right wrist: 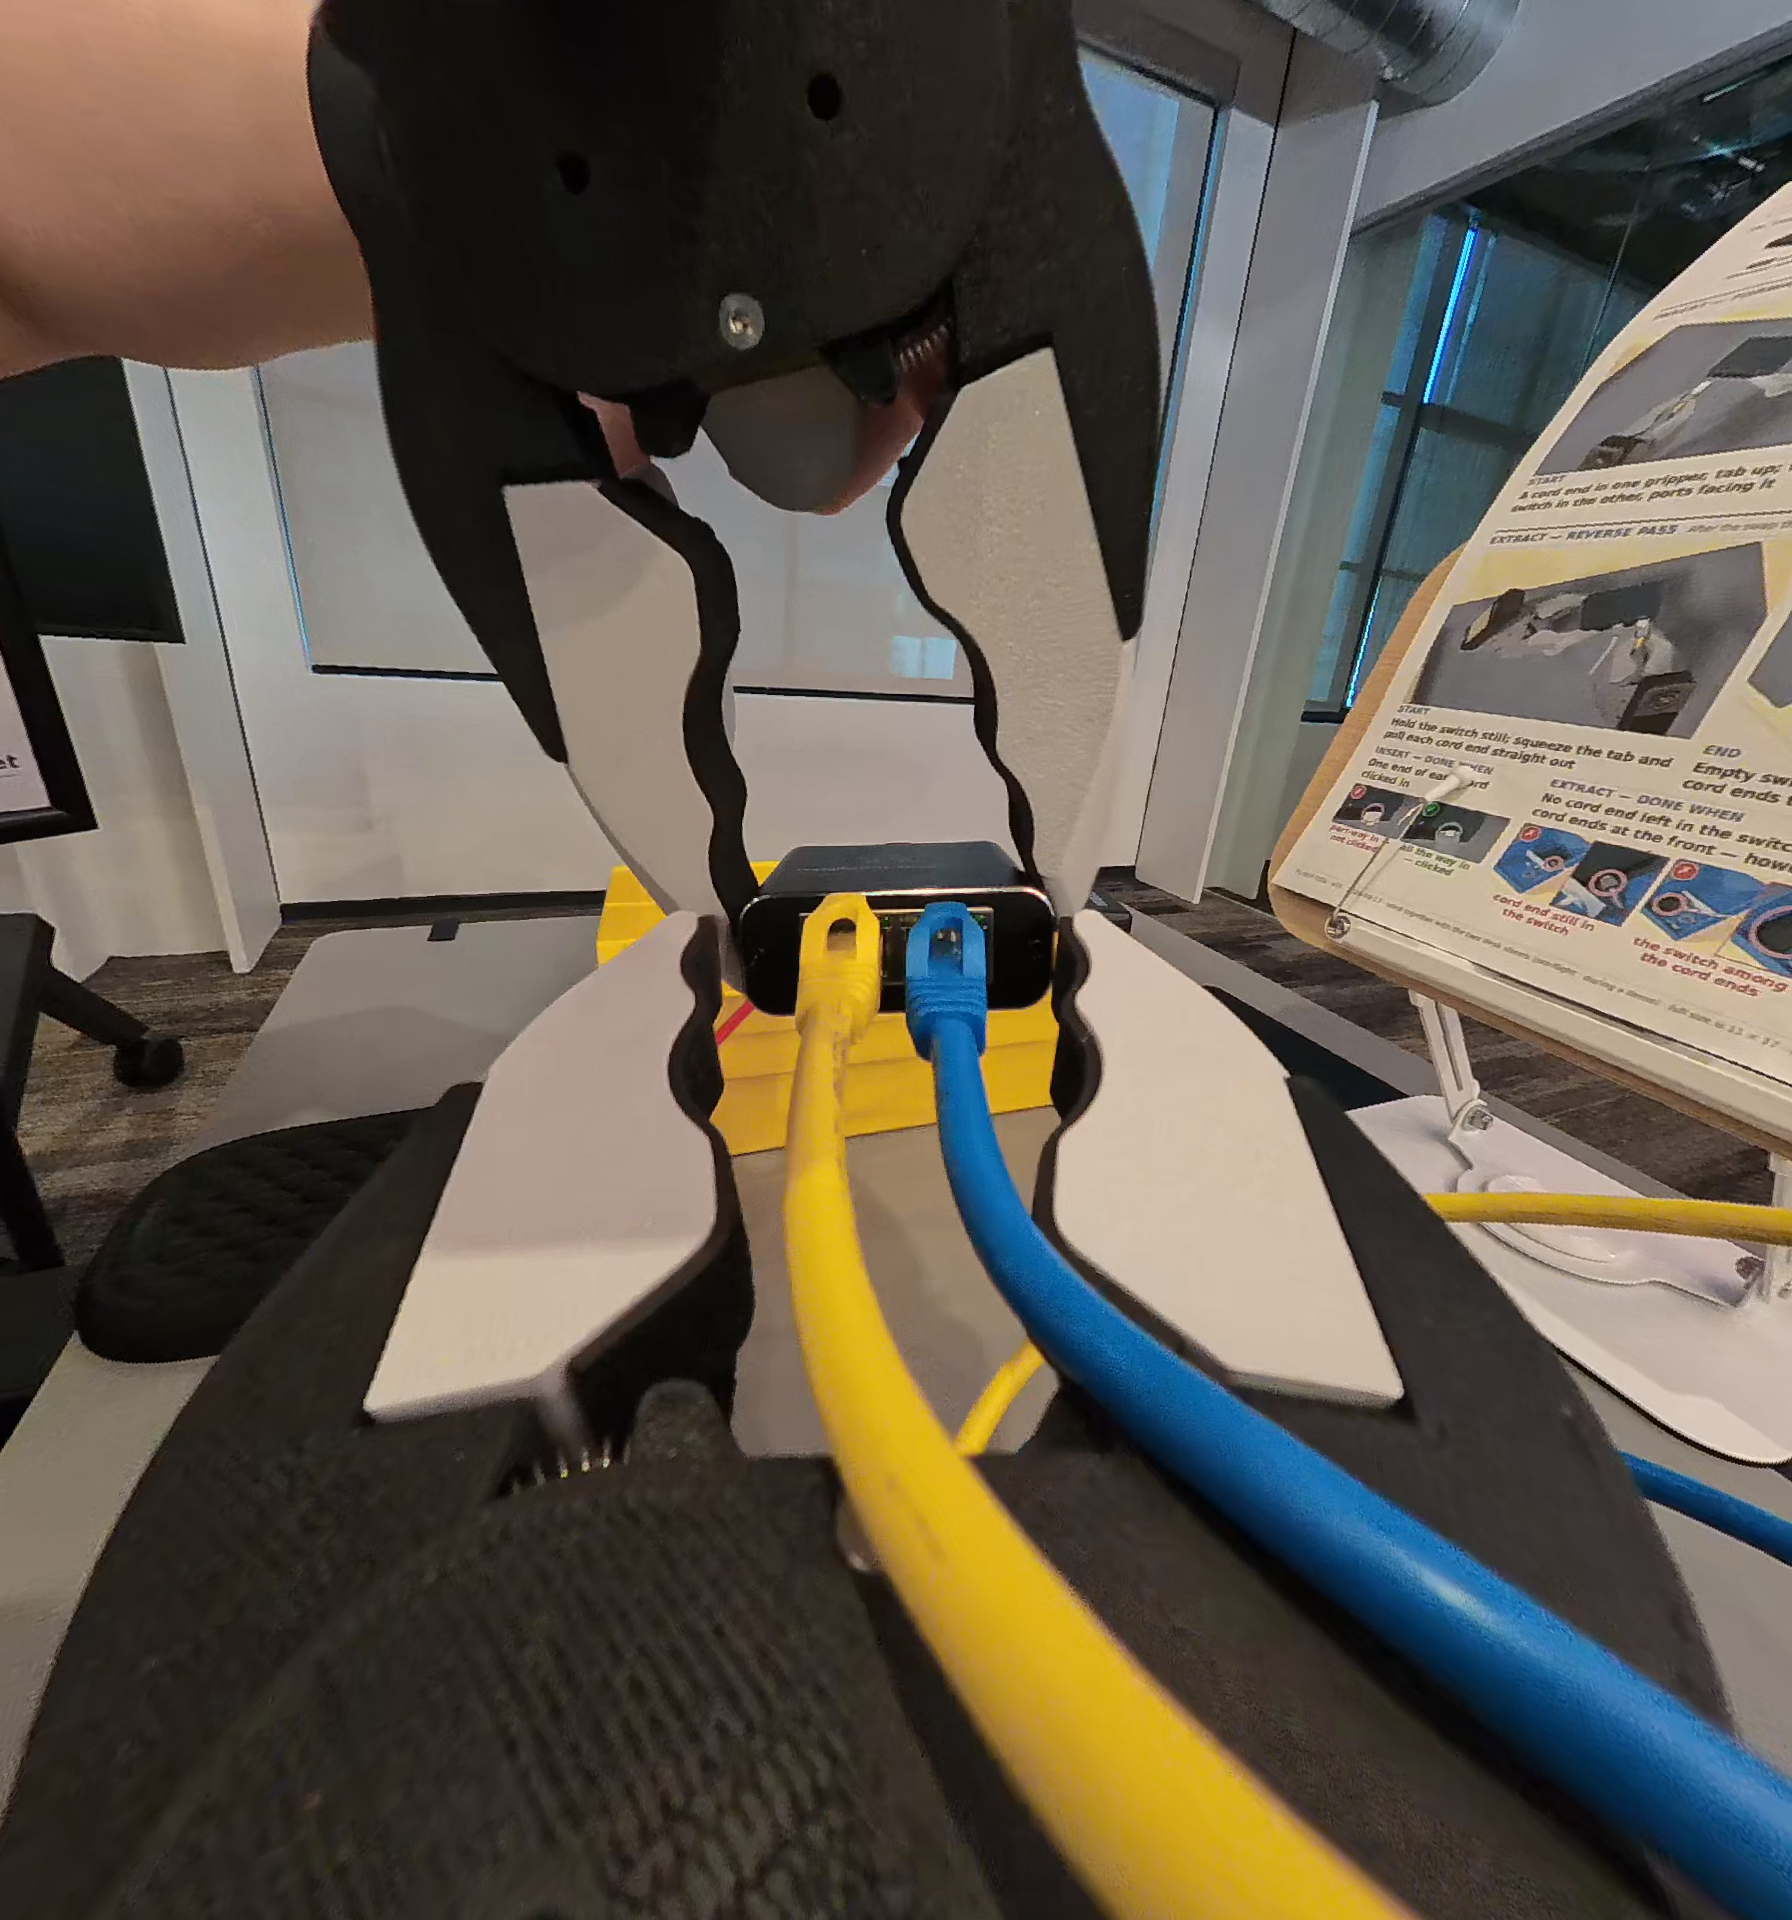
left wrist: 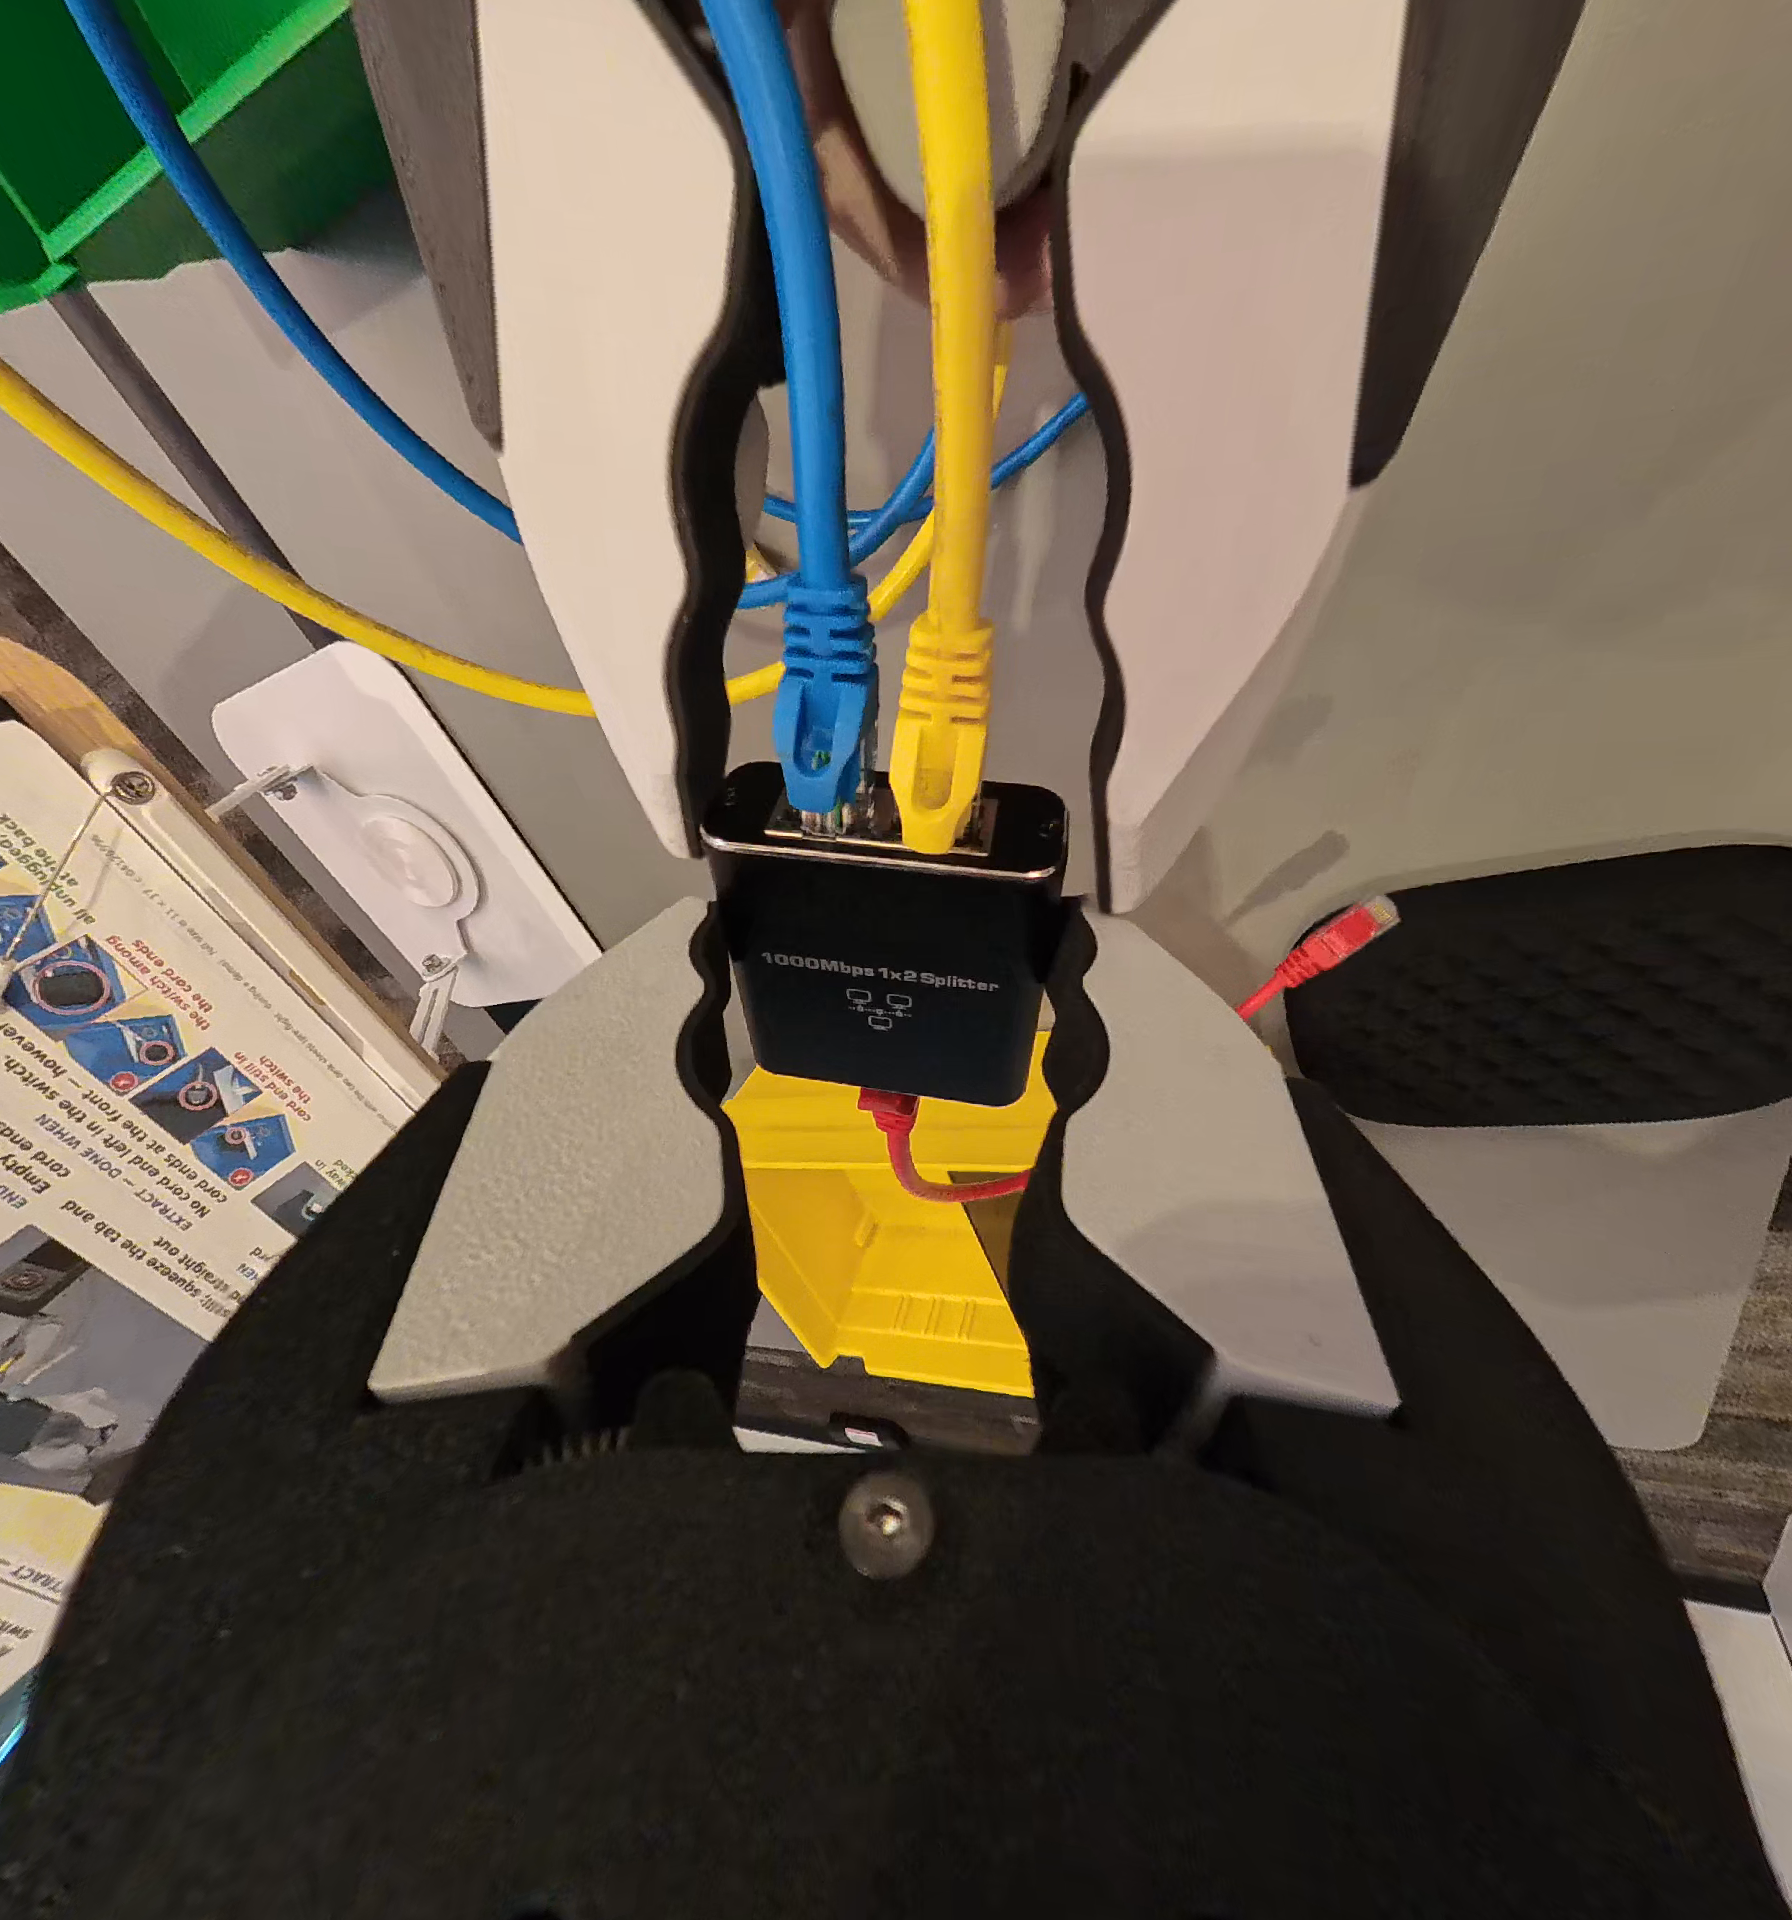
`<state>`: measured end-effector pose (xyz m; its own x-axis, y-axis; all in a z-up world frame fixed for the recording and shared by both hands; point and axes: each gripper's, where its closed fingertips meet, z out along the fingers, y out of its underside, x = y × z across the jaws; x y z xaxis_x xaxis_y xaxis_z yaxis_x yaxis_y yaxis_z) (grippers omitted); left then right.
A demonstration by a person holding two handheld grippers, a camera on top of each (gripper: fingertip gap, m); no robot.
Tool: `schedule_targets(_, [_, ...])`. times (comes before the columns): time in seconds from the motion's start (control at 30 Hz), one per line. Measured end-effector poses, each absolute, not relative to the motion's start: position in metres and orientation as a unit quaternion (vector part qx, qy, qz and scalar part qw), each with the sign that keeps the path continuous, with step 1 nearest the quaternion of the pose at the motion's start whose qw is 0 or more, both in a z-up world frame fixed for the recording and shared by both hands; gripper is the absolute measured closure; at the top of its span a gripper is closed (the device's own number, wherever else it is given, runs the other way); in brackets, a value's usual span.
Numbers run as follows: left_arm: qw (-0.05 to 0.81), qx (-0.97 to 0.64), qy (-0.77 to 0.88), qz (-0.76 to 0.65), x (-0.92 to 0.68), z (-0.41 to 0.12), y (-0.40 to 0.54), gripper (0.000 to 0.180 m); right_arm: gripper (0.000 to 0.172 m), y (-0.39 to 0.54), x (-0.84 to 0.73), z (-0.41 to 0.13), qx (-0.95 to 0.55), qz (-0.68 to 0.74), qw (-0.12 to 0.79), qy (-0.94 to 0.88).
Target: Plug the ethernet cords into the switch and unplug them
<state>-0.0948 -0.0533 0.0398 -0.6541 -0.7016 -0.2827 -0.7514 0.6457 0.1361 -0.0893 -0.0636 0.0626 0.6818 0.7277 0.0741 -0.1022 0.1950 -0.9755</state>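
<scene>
My left gripper (left wrist: 887, 997) clamps the black switch (left wrist: 887, 987) | my right gripper (right wrist: 887, 987) gapes wide around the plugged yellow cord (right wrist: 835, 977) and blue cord (right wrist: 949, 966), touching neither.

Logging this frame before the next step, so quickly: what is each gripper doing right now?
Left gripper: closed on the black switch, pads against its sides.
Right gripper: open, fingers either side of the yellow cord and blue cord, gripping nothing.

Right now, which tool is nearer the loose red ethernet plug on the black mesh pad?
Left. The left tool grips the black splitter box, beside the red plug. The right tool faces the box's far end, open around the yellow and blue cords.
</scene>
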Motion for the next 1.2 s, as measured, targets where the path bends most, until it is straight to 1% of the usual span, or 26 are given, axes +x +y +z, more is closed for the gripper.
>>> schedule_targets(0.13, [0.098,-0.396,0.903,0.138,-0.094,0.039,-0.053,0.121,0.110,-0.063,-0.089,0.062,-0.567,0.288,0.721,-0.275])
schedule_targets(0.17, [0.095,-0.394,0.903,0.141,-0.095,0.039,-0.053,0.121,0.113,-0.062,-0.089,0.061,-0.568,0.292,0.720,-0.272])
schedule_targets(0.27, [0.083,-0.394,0.904,0.142,-0.097,0.039,-0.055,0.121,0.113,-0.065,-0.090,0.061,-0.567,0.307,0.711,-0.279])
schedule_targets(0.47, [0.084,-0.391,0.906,0.136,-0.094,0.046,-0.063,0.121,0.113,-0.072,-0.088,0.068,-0.552,0.315,0.719,-0.282])
schedule_targets(0.77, [0.107,-0.363,0.913,0.150,-0.096,0.046,-0.063,0.119,0.113,-0.074,-0.089,0.071,-0.541,0.277,0.738,-0.293])
schedule_targets(0.93, [0.114,-0.355,0.912,0.170,-0.098,0.041,-0.058,0.119,0.113,-0.071,-0.092,0.065,-0.553,0.262,0.731,-0.302])
schedule_targets(1.2, [0.130,-0.352,0.914,0.151,-0.097,0.041,-0.060,0.119,0.114,-0.073,-0.091,0.067,-0.549,0.259,0.734,-0.304])
